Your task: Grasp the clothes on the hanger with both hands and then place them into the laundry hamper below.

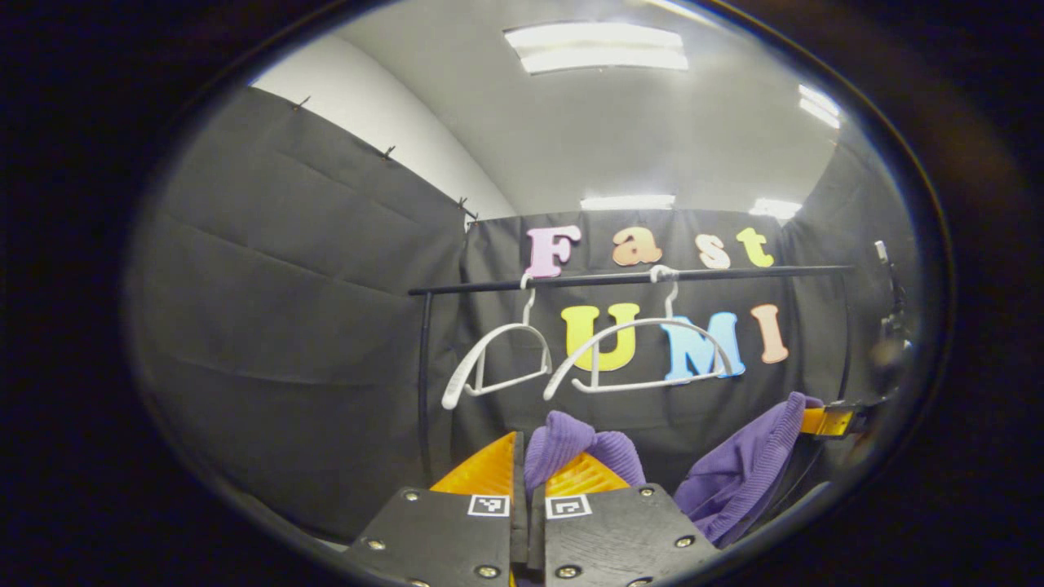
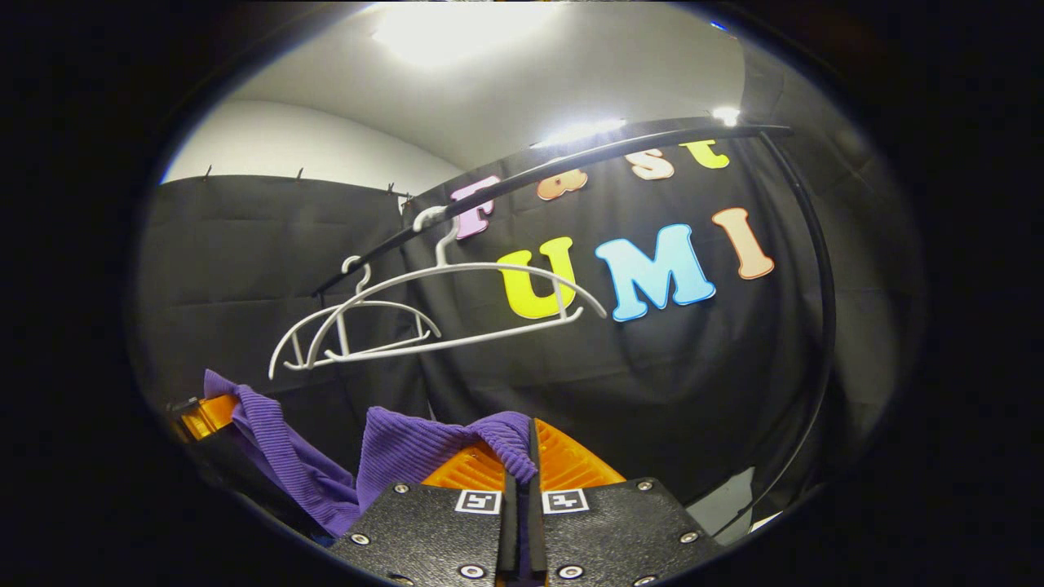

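A purple ribbed garment [image 1: 738, 473] is off the hangers and stretched between both grippers. In the left gripper view my left gripper [image 1: 524, 466] is shut on a bunched fold of the garment [image 1: 571, 444], and the right gripper [image 1: 828, 420] holds its other end at the right edge. In the right gripper view my right gripper [image 2: 530, 456] is shut on a fold of the purple garment [image 2: 432, 448], and the left gripper [image 2: 208, 412] grips it at the far left. Two white hangers [image 1: 636, 355] [image 2: 440, 306] hang bare on the black rail [image 1: 628, 279].
The rail [image 2: 571, 159] stands above and behind both grippers, with an upright post [image 1: 424, 375] at its left end and a curved post [image 2: 820, 326] at its right. The black cloth wall lies just behind the hangers. A pale patch of floor [image 2: 726, 501] shows low on the right.
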A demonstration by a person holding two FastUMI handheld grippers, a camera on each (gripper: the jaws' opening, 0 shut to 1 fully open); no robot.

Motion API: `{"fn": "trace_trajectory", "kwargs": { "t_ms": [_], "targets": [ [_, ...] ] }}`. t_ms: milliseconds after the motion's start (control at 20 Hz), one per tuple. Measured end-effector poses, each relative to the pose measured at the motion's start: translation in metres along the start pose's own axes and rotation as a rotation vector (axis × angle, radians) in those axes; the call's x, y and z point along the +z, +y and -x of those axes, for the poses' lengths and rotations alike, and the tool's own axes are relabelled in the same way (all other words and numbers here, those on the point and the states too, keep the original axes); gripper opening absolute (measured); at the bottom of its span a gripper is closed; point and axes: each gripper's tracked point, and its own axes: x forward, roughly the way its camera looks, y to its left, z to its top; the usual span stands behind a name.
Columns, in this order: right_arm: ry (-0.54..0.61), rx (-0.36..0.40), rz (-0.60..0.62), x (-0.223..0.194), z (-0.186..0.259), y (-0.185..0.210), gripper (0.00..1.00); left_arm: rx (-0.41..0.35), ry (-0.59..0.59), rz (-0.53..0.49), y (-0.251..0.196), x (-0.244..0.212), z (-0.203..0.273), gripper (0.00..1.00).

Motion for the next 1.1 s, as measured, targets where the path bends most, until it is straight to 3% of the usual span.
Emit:
{"fn": "trace_trajectory", "kwargs": {
  "t_ms": [50,100,350,400,450,700,750,1100],
  "targets": [
    [0.014,0.012,0.002,-0.008,0.007,0.009,0.04,-0.023,0.016,0.016,-0.007,-0.006,0.004,0.05],
    [0.031,0.026,0.007,-0.016,0.012,0.019,0.04,-0.039,0.029,0.03,-0.01,-0.013,0.009,0.01],
    [0.151,0.058,0.034,-0.082,0.035,0.052,0.05,-0.108,0.158,0.066,-0.026,-0.065,0.025,0.01],
    [0.179,0.059,0.046,-0.096,0.04,0.056,0.05,-0.122,0.185,0.062,-0.03,-0.077,0.027,0.05],
    [0.202,0.058,0.061,-0.109,0.044,0.057,0.05,-0.132,0.204,0.051,-0.032,-0.09,0.03,0.01],
    [0.348,0.01,0.095,-0.185,0.058,0.046,0.06,-0.162,0.354,0.005,-0.047,-0.172,0.034,0.05],
    [0.374,-0.004,0.102,-0.197,0.059,0.045,0.06,-0.162,0.384,-0.003,-0.045,-0.187,0.033,0.01],
    [0.563,-0.058,0.15,-0.279,0.089,0.031,0.1,-0.203,0.586,-0.083,-0.042,-0.281,0.071,0.0]
  ]
}}
